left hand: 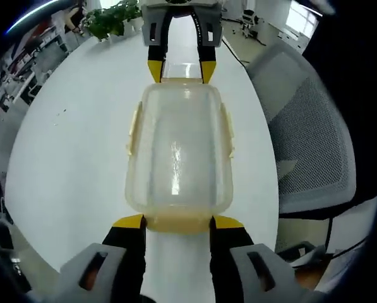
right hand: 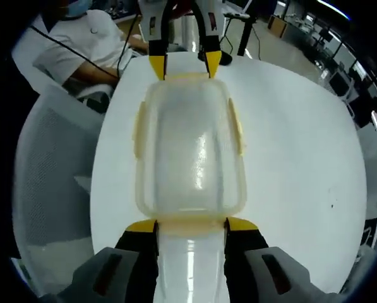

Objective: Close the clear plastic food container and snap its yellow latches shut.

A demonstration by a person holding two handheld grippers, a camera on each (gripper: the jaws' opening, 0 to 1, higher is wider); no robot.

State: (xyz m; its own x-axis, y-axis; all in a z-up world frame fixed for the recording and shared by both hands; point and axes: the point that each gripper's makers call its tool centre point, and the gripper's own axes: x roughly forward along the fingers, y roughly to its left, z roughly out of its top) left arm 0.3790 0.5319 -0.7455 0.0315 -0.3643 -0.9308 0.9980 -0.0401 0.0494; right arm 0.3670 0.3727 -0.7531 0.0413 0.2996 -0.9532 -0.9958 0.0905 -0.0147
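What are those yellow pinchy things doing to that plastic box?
A person is working two hand-held grippers on a clear plastic food container that sits on a round white table. The left gripper is at one short end and the right gripper at the opposite end, yellow tips at the end flaps. The lid is already on the box. The pale yellow latches along the long sides look flared out, so probably not snapped yet.

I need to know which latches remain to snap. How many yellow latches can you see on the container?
4: one on each long side, one at each short end, by the left gripper and the right gripper.
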